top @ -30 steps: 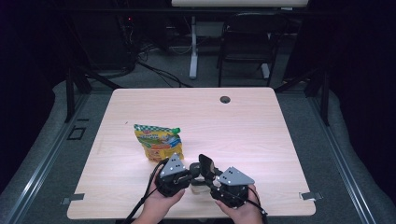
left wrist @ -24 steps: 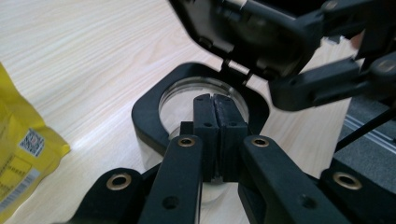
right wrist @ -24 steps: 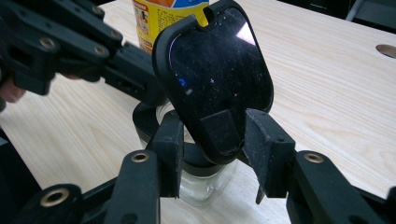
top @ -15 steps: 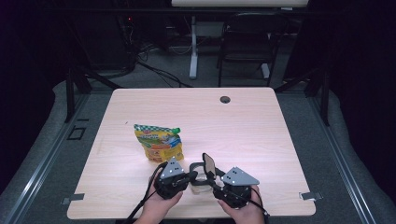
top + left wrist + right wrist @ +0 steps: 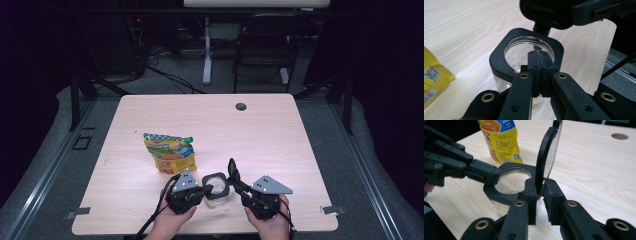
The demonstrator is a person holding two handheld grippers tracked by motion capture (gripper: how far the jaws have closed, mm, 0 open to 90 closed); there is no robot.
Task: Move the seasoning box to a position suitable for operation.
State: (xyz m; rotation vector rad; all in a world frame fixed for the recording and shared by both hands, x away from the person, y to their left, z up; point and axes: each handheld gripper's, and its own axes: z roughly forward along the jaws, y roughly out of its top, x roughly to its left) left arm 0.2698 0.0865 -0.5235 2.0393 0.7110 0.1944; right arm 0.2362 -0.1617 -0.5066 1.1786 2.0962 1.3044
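High view, jar: a clear jar [image 5: 217,192] with a black square collar stands near the table's [image 5: 280,130] near edge, between the two hands
High view, lid: the hinged lid [image 5: 232,171] stands upright on the jar's right side
High view, left gripper: the left gripper [image 5: 204,190] comes in from the left and its jaws meet on the collar's left edge
High view, right gripper: the right gripper [image 5: 234,181] reaches the foot of the raised lid from the right
High view, bag: a yellow bag [image 5: 169,153] lies flat just behind the left gripper, apart from the jar
Left gripper view, jaws: pressed together, pinching the near rim of the collar [image 5: 506,60]; the pads [image 5: 539,68] show only a thin seam between them
Left gripper view, jar mouth: round glass opening [image 5: 529,47] inside the collar, open, with the lid [image 5: 546,11] tipped up behind it
Right gripper view, jaws: they have just been closing, the lid's edge [image 5: 544,157] stands between them; the left pad [image 5: 531,192] touches it, the right pad [image 5: 552,195] stands just off it
Right gripper view, left gripper: its dark links [image 5: 477,171] reach the collar from the left
Right gripper view, bag: the bag [image 5: 500,140] is behind the jar
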